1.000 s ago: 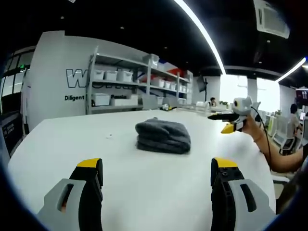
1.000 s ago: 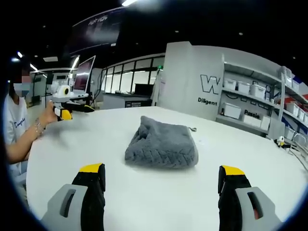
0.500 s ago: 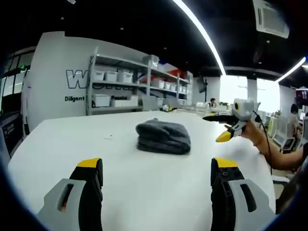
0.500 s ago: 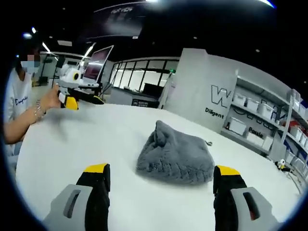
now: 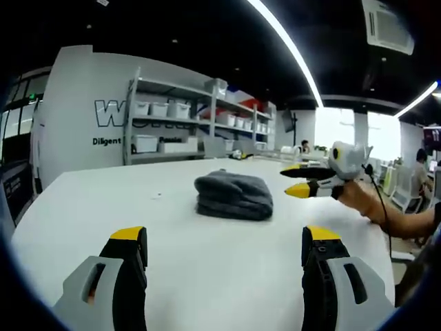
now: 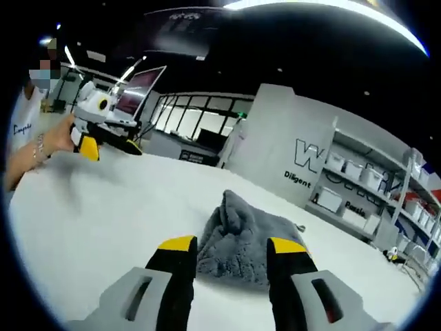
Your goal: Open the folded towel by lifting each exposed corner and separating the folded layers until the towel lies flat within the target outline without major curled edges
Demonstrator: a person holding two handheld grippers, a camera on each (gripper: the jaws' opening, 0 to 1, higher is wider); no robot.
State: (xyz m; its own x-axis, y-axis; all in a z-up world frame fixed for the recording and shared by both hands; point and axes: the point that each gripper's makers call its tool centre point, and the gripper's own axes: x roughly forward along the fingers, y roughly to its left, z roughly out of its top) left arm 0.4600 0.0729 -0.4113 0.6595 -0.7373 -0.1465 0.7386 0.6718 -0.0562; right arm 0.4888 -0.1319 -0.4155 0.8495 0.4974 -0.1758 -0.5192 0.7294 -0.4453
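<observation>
A grey folded towel (image 5: 233, 195) lies in a thick stack on the white table (image 5: 207, 283). My left gripper (image 5: 224, 238) stands open and wide, low over the table, well short of the towel. From the right comes my right gripper (image 5: 295, 181), held in a hand, its yellow tips apart and just right of the towel without touching it. In the right gripper view my right gripper (image 6: 232, 247) is open with a narrow gap, and the towel (image 6: 248, 221) lies close ahead between the jaws. The left gripper (image 6: 103, 127) shows far off at the left.
Metal shelves with white bins (image 5: 172, 110) stand against the wall behind the table, also seen as shelves (image 6: 358, 183) in the right gripper view. A monitor (image 6: 141, 86) stands beyond the table's far edge. A person (image 5: 420, 172) sits far off at the right.
My right gripper has moved in close to the towel and its jaws have narrowed. The left gripper and the towel have stayed put.
</observation>
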